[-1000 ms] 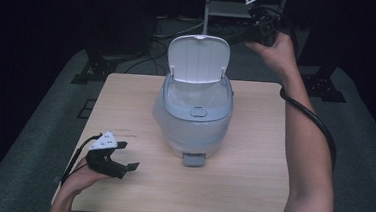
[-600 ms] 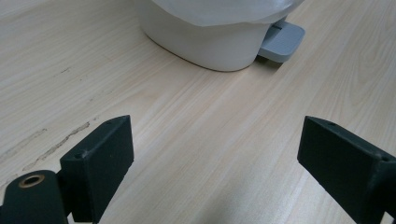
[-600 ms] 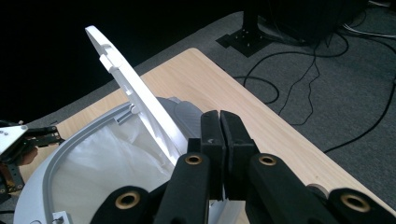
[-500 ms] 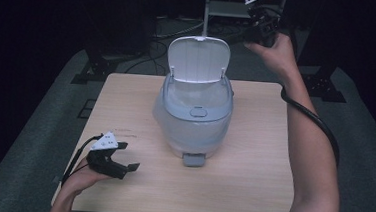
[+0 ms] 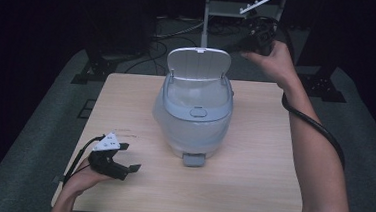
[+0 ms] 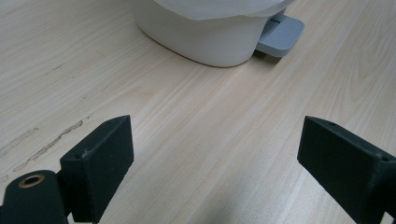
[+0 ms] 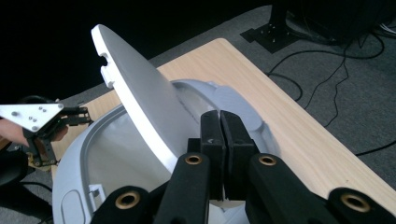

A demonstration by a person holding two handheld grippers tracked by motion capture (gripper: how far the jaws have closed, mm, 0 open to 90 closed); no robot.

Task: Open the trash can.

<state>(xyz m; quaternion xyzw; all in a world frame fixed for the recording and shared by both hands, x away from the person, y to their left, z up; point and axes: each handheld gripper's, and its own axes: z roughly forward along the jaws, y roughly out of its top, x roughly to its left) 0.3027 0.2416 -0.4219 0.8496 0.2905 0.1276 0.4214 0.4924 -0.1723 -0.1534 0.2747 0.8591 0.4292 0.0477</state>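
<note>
A white pedal bin (image 5: pixel 195 121) stands mid-table with its lid (image 5: pixel 199 64) tipped up and a clear liner in it. Its grey pedal (image 5: pixel 194 159) faces the front edge. My left gripper (image 5: pixel 131 157) rests on the table at the front left, open and holding nothing. In the left gripper view the jaws (image 6: pixel 215 154) stand wide apart, facing the bin's base (image 6: pixel 205 37) and pedal (image 6: pixel 280 35). My right gripper (image 5: pixel 250 42) is held up behind the bin's back right. In the right gripper view its jaws (image 7: pixel 223 135) are shut above the bin rim (image 7: pixel 79 154), beside the raised lid (image 7: pixel 140 93), with nothing seen between them.
The wooden table (image 5: pixel 262 161) has bare room on both sides of the bin. Behind it stand a metal frame (image 5: pixel 218 8) and cables (image 5: pixel 181 33) on grey carpet. A black cable (image 5: pixel 315 127) trails along the right forearm.
</note>
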